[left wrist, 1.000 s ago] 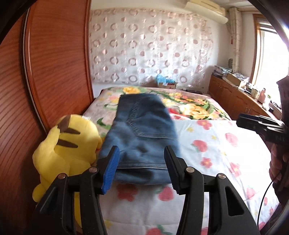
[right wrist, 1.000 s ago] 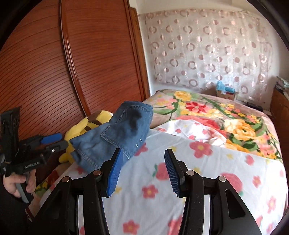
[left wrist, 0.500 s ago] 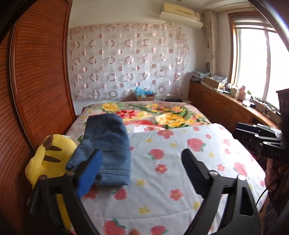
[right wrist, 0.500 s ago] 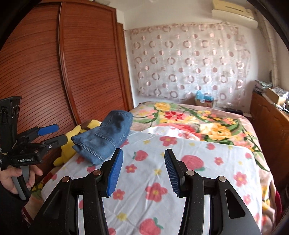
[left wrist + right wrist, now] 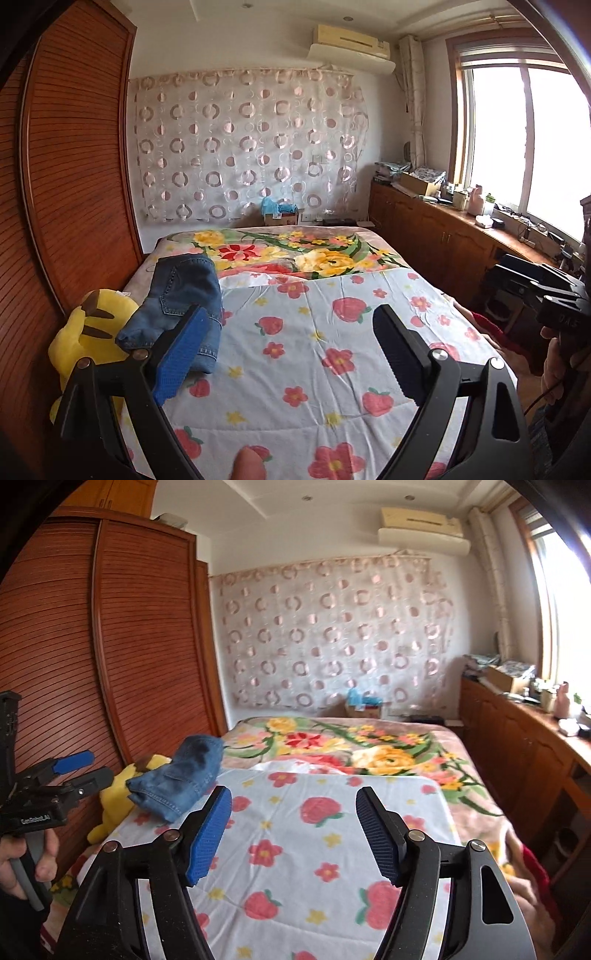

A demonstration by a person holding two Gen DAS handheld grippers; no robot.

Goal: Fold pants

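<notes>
Sunlit from a window, the bedroom holds a bed [image 5: 388, 291] spread with a white quilt printed with red strawberries and flowers, with a brown slatted wooden wardrobe [image 5: 147, 646] along one side. Folded blue denim pants [image 5: 181, 295] lie on the quilt, ahead of and beyond the blue-padded jaw of the left gripper [image 5: 288, 354], resting partly against a yellow plush toy [image 5: 85, 332] wedged by the wardrobe. Both jaws of the left gripper stand wide apart with only quilt between them, having just been opening. From the right wrist view, the pants [image 5: 181, 782] sit ahead and off to the blue-padded side of the right gripper [image 5: 293, 830], well clear of its fingers. Its jaws have just been opening too and now stand apart, nothing between them. Each gripper appears at the edge of the other's view, held by a hand [image 5: 26, 864].
</notes>
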